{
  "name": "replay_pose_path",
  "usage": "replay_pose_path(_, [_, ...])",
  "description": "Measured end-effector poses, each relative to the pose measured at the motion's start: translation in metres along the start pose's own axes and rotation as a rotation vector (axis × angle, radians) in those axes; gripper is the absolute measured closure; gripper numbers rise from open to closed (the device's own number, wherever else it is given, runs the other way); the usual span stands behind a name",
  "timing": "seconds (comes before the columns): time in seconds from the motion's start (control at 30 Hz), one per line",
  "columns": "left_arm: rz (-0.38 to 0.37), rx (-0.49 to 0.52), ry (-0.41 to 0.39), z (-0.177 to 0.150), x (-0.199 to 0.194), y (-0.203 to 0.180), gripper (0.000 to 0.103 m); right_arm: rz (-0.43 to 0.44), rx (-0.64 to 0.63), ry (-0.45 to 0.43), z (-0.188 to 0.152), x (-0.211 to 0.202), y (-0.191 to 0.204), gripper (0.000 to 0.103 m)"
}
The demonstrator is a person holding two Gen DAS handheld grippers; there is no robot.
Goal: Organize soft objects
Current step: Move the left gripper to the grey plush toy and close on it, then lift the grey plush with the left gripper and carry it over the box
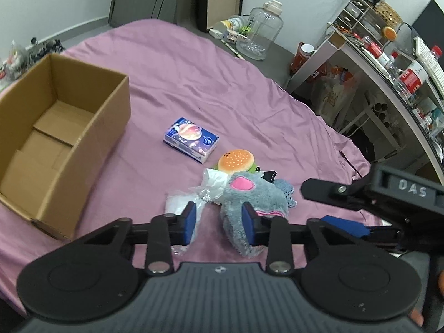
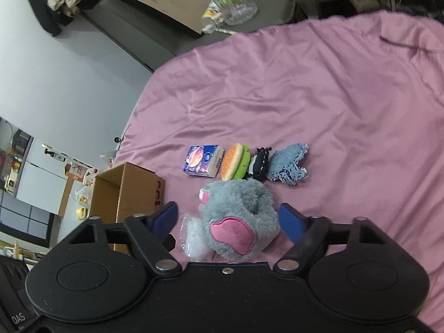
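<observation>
**Both grippers over grey plush, nothing gripped**

Left gripper (image 1: 219,219) jaws apart, over bed (image 1: 172,63); grey plush (image 1: 249,202) lower centre, against its right pad. Right gripper (image 2: 227,219) jaws wide apart, straddling grey plush (image 2: 238,222). Above it: tissue pack (image 2: 204,161), burger plush (image 2: 236,165), black toy (image 2: 259,166), blue cloth (image 2: 288,163). Cardboard box (image 1: 55,127) left.

You see a fuzzy grey plush toy (image 2: 238,222) on a smooth, sheeny pink bedsheet (image 2: 333,97), near a matt cardboard box (image 1: 55,127).
</observation>
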State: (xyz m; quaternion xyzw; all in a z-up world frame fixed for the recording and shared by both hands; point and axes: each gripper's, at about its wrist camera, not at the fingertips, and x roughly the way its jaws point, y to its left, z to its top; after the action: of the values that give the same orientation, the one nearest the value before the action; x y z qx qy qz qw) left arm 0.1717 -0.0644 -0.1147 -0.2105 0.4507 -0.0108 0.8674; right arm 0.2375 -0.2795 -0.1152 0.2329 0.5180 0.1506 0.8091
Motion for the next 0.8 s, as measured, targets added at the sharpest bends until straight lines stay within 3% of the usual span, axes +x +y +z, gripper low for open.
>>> replay_pose_path(0.17, [-0.006,-0.025,0.032,-0.001,0.017,-0.005,0.082,0.003,-0.003,0.044,0.002,0.018,-0.004,0.042])
replay_pose_path(0.43, [-0.020,-0.090,0.086,0.000,0.042,-0.007,0.082,0.005,0.036,0.088,0.006,0.032,-0.014,0.045])
replay_pose_path(0.6, [-0.031,-0.140,0.071,0.001,0.047,-0.007,0.082,-0.001,0.031,0.118,0.006,0.040,-0.013,0.048])
replay_pose_path(0.8, [-0.056,-0.273,0.069,0.000,0.055,-0.002,0.082,0.003,0.097,0.119,0.009,0.042,-0.024,0.050])
